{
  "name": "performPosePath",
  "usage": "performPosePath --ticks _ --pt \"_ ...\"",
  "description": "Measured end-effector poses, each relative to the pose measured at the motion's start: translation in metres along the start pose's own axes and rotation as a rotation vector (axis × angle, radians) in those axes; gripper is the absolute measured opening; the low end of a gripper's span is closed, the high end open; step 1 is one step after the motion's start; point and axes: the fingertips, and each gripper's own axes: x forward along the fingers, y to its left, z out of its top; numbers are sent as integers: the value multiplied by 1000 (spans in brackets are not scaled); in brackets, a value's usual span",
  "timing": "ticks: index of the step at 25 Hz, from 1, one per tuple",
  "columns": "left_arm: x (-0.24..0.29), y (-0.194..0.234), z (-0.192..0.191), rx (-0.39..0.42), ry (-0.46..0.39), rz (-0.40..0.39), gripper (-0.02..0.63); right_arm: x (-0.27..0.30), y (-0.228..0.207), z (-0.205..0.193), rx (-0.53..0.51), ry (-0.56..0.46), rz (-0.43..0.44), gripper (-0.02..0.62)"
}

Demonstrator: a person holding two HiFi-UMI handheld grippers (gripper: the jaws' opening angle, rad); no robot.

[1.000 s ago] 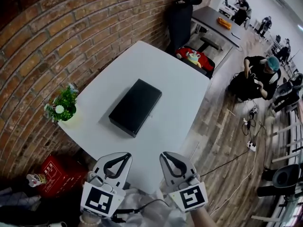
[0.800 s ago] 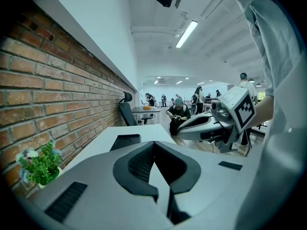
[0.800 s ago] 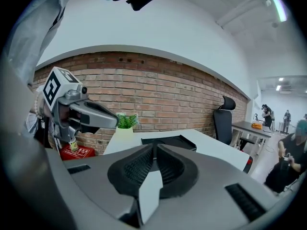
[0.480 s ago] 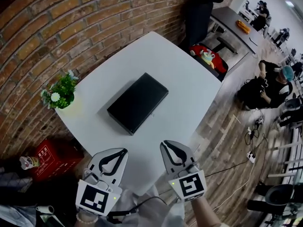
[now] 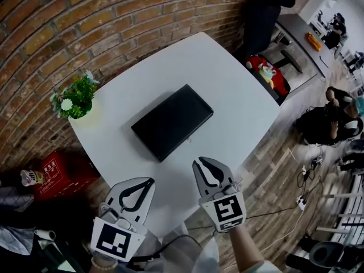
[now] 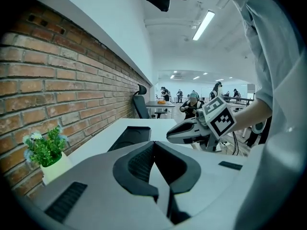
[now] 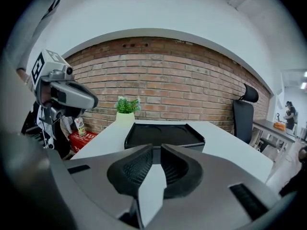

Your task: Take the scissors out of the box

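Brick wall (image 5: 51, 33), rough red courses, runs along the far left. At its foot, seen only from the head view: a red crate (image 5: 57, 175). Potted plant (image 5: 77, 98), green with small white blooms in a pale pot, stands on the left corner of the white table (image 5: 227, 78), a smooth matte top with rounded corners.

Left gripper (image 5: 149, 182) hangs over the table's near edge, its ribbed dark pads meeting at the tips, nothing in them. Its own view confirms this (image 6: 153, 143) and alone shows ceiling strip lights (image 6: 204, 25) and the right gripper (image 6: 169, 135) side-on with its marker cube.

Black box (image 5: 172, 121), flat, rectangular, lid down, lies mid-table, set diagonally, well apart from both grippers and ahead of them. Scissors are hidden.

Right gripper (image 5: 198, 164) is nearer the box, pads all but together with only a thin slit at the tips, empty. Its view (image 7: 156, 150) looks straight at the box's long side (image 7: 164, 134), a raised rim round the lid, with the left gripper (image 7: 95, 101) at its left.

Black office chair (image 5: 261, 16) and plank floor (image 5: 267, 175) lie to the right.
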Motion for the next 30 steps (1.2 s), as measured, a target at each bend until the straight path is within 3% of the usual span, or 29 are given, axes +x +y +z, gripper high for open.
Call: performPosePath --ticks 13,18,30 --pt "17 17 -5 -32 23 92 17 56 -26 -34 -1 96 71 54" --pt "19 18 -13 -39 52 105 17 73 -32 -44 59 124 96 107" --pt "21 27 -24 -73 69 134 17 98 -30 -64 14 178 147 106"
